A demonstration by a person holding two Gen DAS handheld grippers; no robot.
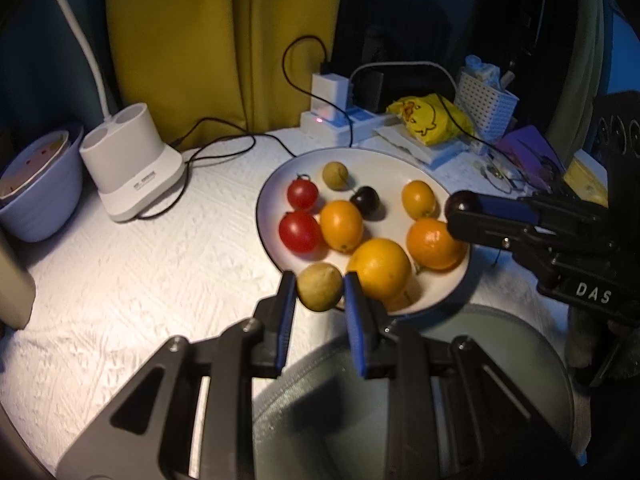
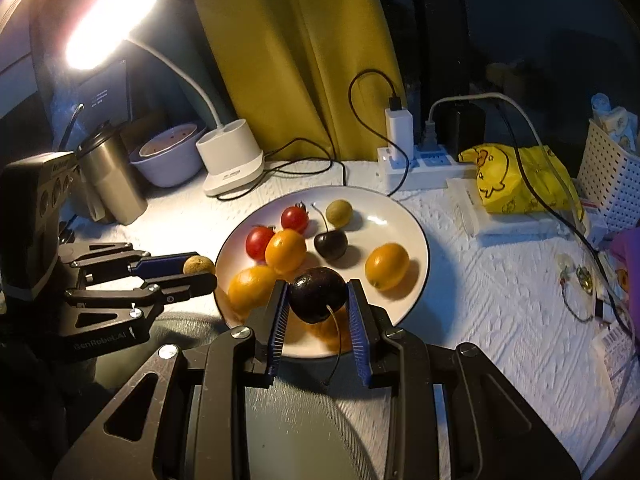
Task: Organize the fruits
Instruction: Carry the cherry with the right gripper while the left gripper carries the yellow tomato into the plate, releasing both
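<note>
- Plate [image 2: 404, 216], white with a dark rim, on the white textured cloth [image 1: 140, 264]: two red tomatoes [image 1: 299, 232], a small greenish-brown fruit [image 1: 335, 175], a dark cherry [image 1: 365, 200] with stem, and several orange citrus fruits [image 1: 341, 225].
- Left gripper [image 1: 320, 294], clamped around a brownish round fruit [image 1: 320, 286] between blue pads, at the plate's near rim.
- Right gripper [image 2: 318, 300], closed onto a second dark cherry [image 2: 318, 299], stem hanging down, above the plate's near edge.
- Grey-green dish [image 1: 500, 344] just below both grippers, beside the plate; contents hidden by the grippers.
- Lavender bowl [image 1: 40, 208] at far left with another bowl nested inside.
- White perforated basket [image 1: 486, 108] at the back right, holding small packets.
- Lamp base [image 1: 132, 160] with cup-like wells; small print on its front too small to read.
- Steel tumbler [image 2: 110, 176] beside the bowl.
- Yellow bag [image 2: 516, 180] printed with a cartoon duck.
- Writing: "DAS" on the right gripper's body, "GenRobot.AI" on the left one's.
</note>
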